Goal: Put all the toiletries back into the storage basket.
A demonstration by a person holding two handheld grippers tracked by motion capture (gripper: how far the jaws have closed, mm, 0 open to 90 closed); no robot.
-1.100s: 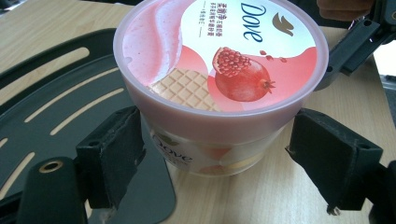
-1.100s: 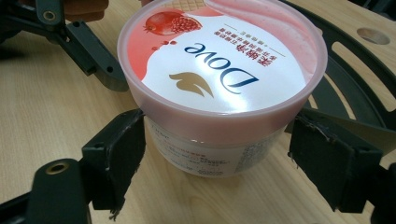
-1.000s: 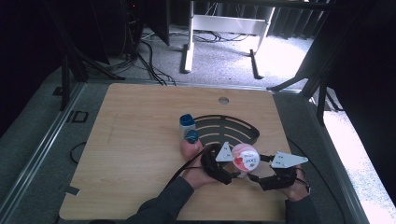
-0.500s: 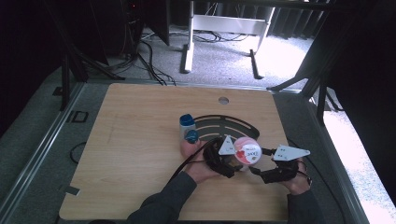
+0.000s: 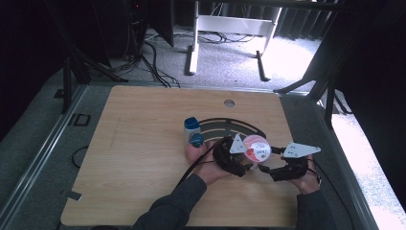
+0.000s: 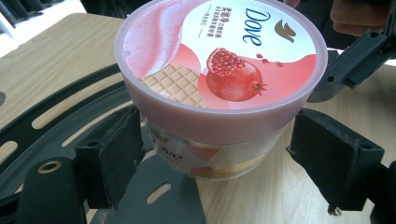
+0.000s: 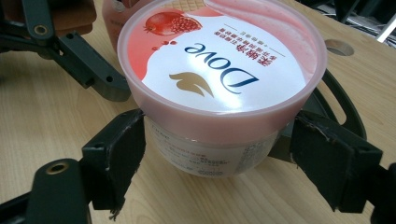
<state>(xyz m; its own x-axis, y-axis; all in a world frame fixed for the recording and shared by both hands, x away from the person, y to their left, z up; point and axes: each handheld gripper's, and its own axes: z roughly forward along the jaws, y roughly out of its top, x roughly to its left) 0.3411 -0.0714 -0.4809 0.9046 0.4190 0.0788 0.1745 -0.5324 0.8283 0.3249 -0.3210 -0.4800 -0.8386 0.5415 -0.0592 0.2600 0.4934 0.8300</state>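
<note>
In the high view the pink tub (image 5: pixel 257 149) sits low and right of the middle on the worktop (image 5: pixel 143 143), between the left gripper (image 5: pixel 233 160) and the right gripper (image 5: pixel 282 168); a blue bottle (image 5: pixel 192 125) stands near, up and left; in the left gripper view the tub (image 6: pixel 219 70) is big in the middle, jaws apart beside it, not squeezing; in the right gripper view the tub (image 7: pixel 219 70) is in the middle too, jaws apart beside it

One round pink-lidded plastic Dove jar (image 5: pixel 257 149) sits between the two black two-jaw grippers, the left gripper (image 5: pixel 234 160) and the right gripper (image 5: pixel 282 168). One black curved slotted metal rack (image 5: pixel 229 125) lies flat beyond and beneath them. Two small blue-capped bottles (image 5: pixel 192 125) stand just outside the left gripper, on the side away from the right one. One round hole (image 5: pixel 229 103) marks the single light wooden table (image 5: pixel 139 143), far past both grippers.
</note>
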